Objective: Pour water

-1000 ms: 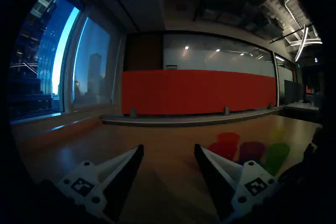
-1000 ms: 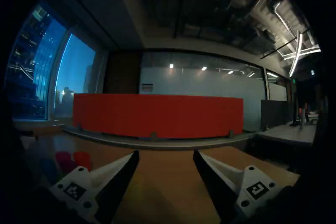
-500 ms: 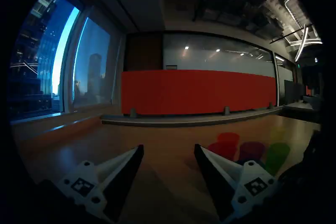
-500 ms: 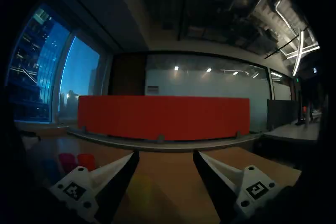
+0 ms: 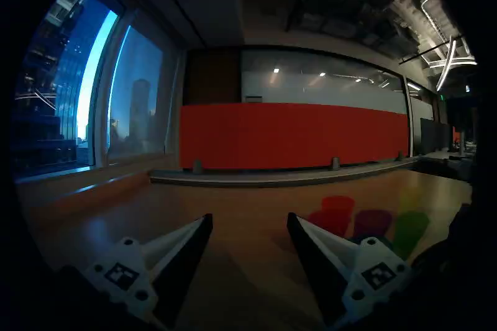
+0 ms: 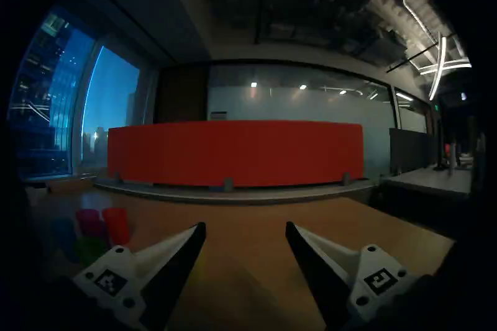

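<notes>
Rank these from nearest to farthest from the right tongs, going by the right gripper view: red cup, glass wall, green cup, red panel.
From the right tongs:
1. The green cup, low left, just beside the tongs' left finger.
2. The red cup, left, a little farther back.
3. The red panel, straight ahead across the far side.
4. The glass wall, behind and above the panel.

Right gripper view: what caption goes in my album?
Open right gripper, wooden table ahead, coloured plastic cups at left.
</notes>
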